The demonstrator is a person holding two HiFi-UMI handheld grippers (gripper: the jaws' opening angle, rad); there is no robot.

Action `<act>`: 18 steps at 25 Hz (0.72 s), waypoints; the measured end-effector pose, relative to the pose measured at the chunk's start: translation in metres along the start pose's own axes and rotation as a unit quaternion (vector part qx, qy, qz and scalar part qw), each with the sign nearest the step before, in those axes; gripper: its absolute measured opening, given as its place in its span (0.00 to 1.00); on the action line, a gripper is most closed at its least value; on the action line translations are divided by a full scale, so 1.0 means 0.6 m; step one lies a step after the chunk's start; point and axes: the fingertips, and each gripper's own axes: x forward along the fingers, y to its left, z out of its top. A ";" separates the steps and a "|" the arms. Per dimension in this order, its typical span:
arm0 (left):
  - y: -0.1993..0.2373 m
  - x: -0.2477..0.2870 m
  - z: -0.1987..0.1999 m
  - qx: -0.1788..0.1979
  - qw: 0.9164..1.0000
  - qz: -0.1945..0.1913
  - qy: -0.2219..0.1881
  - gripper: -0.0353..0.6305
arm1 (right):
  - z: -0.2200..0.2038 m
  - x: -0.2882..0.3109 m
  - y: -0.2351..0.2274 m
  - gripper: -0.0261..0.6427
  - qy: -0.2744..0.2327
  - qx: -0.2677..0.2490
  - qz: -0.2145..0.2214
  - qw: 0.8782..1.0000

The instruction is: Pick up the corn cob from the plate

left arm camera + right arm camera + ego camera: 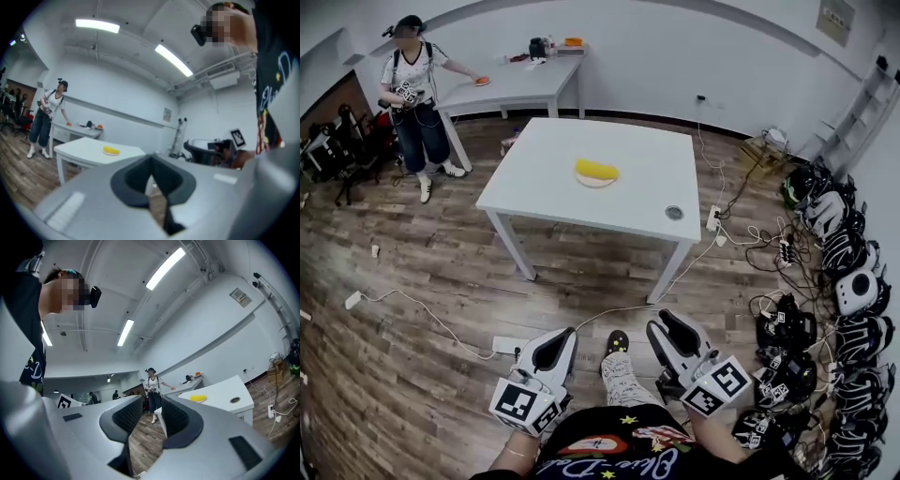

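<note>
A yellow corn cob (596,171) lies on a small pale plate (596,183) near the middle of the white table (572,141). Both grippers are low in the head view, close to my body and well short of the table. My left gripper (569,335) has its jaws together with nothing between them. My right gripper (661,324) stands open and empty, with floor showing through the gap. The left gripper view has the corn cob (111,150) far off at the left, beyond the left gripper (151,161). Past the right gripper (151,405), the corn cob (198,398) lies far off to the right.
A round grommet (674,213) sits at the table's near right corner. Cables, a power strip (508,345) and rows of headsets (848,281) cover the floor at right. A person (414,89) stands at a second white table (516,89) at the back left.
</note>
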 end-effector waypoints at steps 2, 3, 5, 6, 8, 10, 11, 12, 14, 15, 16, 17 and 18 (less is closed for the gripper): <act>0.049 0.050 0.005 0.008 1.000 0.007 0.004 0.05 | 0.004 0.063 -0.056 0.21 0.004 -0.008 0.005 1.000; 0.077 0.076 0.010 0.010 1.000 0.013 0.004 0.05 | 0.006 0.100 -0.086 0.23 0.008 -0.013 0.009 1.000; 0.137 0.131 0.028 0.012 1.000 0.025 0.001 0.05 | 0.014 0.179 -0.145 0.26 0.016 -0.023 0.020 0.999; 0.165 0.159 0.039 0.014 0.999 0.031 -0.001 0.05 | 0.020 0.219 -0.174 0.28 0.021 -0.032 0.025 0.999; 0.216 0.220 0.062 0.023 0.999 0.041 -0.004 0.05 | 0.031 0.295 -0.229 0.31 0.034 -0.059 0.036 0.997; 0.261 0.284 0.085 0.034 0.998 0.049 -0.009 0.05 | 0.036 0.363 -0.280 0.33 0.053 -0.085 0.049 0.994; 0.280 0.314 0.099 0.041 0.998 0.052 -0.015 0.05 | 0.036 0.393 -0.303 0.34 0.063 -0.093 0.057 0.992; 0.295 0.340 0.112 0.049 0.997 0.055 -0.022 0.05 | 0.034 0.419 -0.323 0.34 0.073 -0.097 0.066 0.990; 0.322 0.382 0.132 0.064 0.996 0.062 -0.030 0.05 | 0.022 0.471 -0.362 0.36 0.096 -0.097 0.080 0.987; 0.336 0.400 0.137 0.068 0.995 0.063 -0.028 0.05 | 0.013 0.498 -0.380 0.36 0.108 -0.096 0.085 0.986; 0.351 0.415 0.139 0.069 0.995 0.063 -0.024 0.05 | 0.002 0.527 -0.396 0.37 0.124 -0.097 0.092 0.983; 0.367 0.429 0.139 0.068 0.996 0.063 -0.019 0.05 | -0.013 0.557 -0.410 0.38 0.143 -0.104 0.101 0.979; 0.385 0.441 0.139 0.067 0.996 0.063 -0.014 0.05 | -0.030 0.587 -0.423 0.39 0.167 -0.121 0.110 0.972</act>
